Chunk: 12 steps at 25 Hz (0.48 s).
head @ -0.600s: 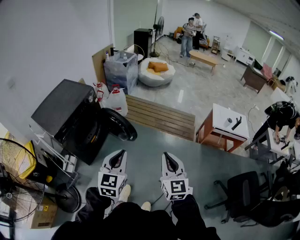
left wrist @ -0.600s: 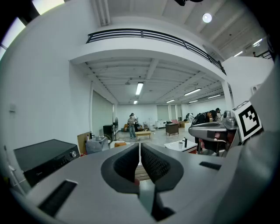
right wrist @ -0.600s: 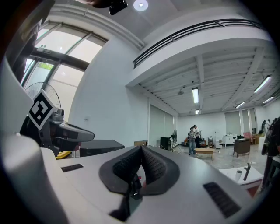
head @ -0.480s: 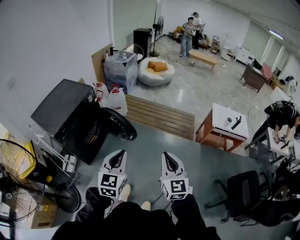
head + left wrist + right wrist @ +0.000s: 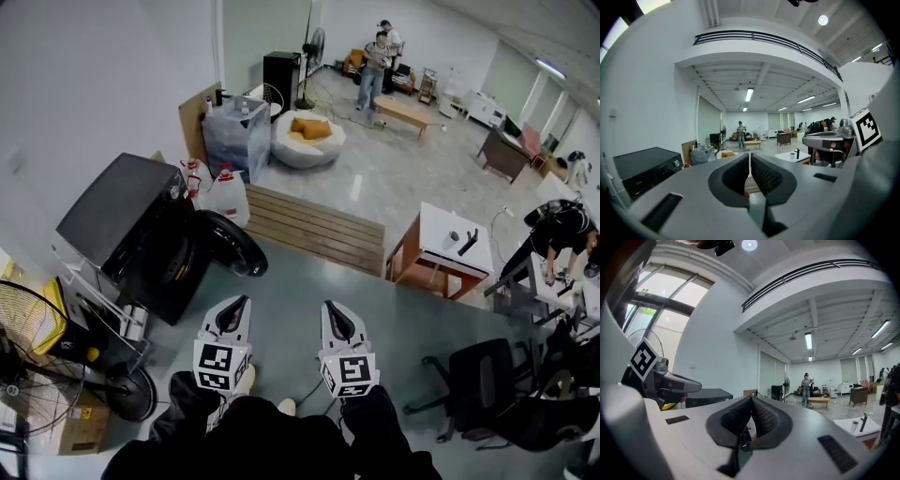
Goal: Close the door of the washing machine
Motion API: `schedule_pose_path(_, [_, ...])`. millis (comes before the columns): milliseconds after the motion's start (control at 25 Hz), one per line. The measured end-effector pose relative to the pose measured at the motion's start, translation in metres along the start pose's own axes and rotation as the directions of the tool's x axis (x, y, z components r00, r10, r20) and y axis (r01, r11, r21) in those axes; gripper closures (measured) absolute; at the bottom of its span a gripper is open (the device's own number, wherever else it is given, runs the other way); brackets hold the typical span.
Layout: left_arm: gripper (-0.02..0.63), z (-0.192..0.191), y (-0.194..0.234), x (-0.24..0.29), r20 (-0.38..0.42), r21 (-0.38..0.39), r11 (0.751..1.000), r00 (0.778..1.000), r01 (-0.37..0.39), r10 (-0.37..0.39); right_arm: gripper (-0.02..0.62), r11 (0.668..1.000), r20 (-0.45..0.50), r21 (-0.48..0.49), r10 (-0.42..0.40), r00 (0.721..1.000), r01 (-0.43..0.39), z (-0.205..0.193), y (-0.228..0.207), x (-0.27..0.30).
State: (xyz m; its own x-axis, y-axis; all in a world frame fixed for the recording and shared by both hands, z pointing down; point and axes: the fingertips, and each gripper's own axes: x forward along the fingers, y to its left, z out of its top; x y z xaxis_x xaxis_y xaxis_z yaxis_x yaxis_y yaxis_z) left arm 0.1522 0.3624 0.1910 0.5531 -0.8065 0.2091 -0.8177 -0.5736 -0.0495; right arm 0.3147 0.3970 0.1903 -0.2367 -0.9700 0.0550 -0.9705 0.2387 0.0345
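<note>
The black washing machine point(image 5: 131, 234) stands at the left of the head view, against the white wall. Its round door point(image 5: 232, 246) is swung open toward the room. My left gripper point(image 5: 240, 304) and right gripper point(image 5: 330, 307) hover side by side over the grey floor, short of the door and apart from it. Both are shut with nothing between their jaws. The left gripper view shows its closed jaws point(image 5: 750, 155) with the machine point(image 5: 644, 168) low at the left. In the right gripper view the jaws point(image 5: 751, 399) meet, and the machine point(image 5: 705, 396) lies behind them to the left.
A standing fan point(image 5: 28, 366) and a cardboard box point(image 5: 80, 427) sit at the lower left. Plastic jugs point(image 5: 225, 197) stand beside the machine, a wooden platform point(image 5: 314, 230) lies beyond the door. A white table point(image 5: 450, 246) and office chair point(image 5: 478, 380) are at the right. People point(image 5: 378, 56) stand far back.
The head view has drifted slightly, so the machine sits a little further left. Both grippers keep their places and stay shut. The door is still open.
</note>
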Motion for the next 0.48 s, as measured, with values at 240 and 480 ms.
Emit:
schedule_pose_path(240, [0.574, 0.001, -0.015, 0.014, -0.001, -0.001, 1.0, 1.0, 0.02, -0.02, 0.58, 1.0, -0.011, 0.008, -0.003, 1.0, 0.004, -0.005, -0.013, 0.001])
schedule_pose_path(480, [0.574, -0.001, -0.008, 0.048, -0.024, -0.005, 1.0, 0.999, 0.023, -0.023, 0.58, 1.0, -0.027, 0.029, 0.007, 1.0, -0.006, -0.017, -0.031, 0.031])
